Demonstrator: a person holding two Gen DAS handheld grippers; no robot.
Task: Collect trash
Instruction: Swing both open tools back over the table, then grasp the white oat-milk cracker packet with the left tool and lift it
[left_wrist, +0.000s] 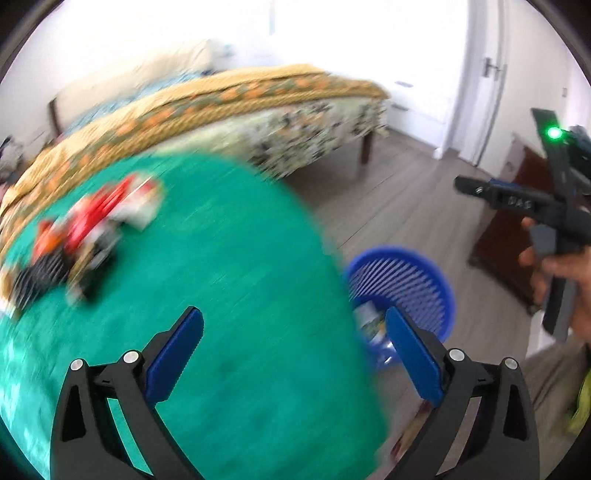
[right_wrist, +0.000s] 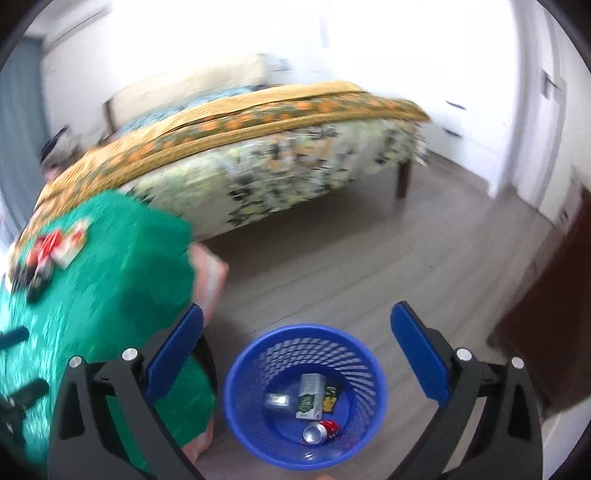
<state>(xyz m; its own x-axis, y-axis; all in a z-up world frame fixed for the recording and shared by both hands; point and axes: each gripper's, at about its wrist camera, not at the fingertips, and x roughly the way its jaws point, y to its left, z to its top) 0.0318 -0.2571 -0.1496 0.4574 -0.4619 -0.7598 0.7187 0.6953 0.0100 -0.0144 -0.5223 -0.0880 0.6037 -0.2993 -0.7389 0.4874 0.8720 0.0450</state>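
Bedroom with grey wood floor (right_wrist: 332, 266); at six o'clock one blue plastic mesh wastebasket (right_wrist: 236, 398) holds four visible pieces: carton (right_wrist: 308, 397), can (right_wrist: 315, 432), two wrappers. Both tongs, left (left_wrist: 295, 350) and right (right_wrist: 295, 347), gape wide, empty.

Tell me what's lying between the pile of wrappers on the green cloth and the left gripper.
Nothing: in the left wrist view only bare green cloth separates the wrappers from the open left gripper.

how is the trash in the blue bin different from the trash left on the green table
The binned trash lies at the bottom of the blue bin on the floor; the table trash sits in a pile near the far edge of the green table. The binned pieces read clearly: a can, a carton, small wrappers. The table pile is blurred, mostly red, white and black. Neither touches a gripper.
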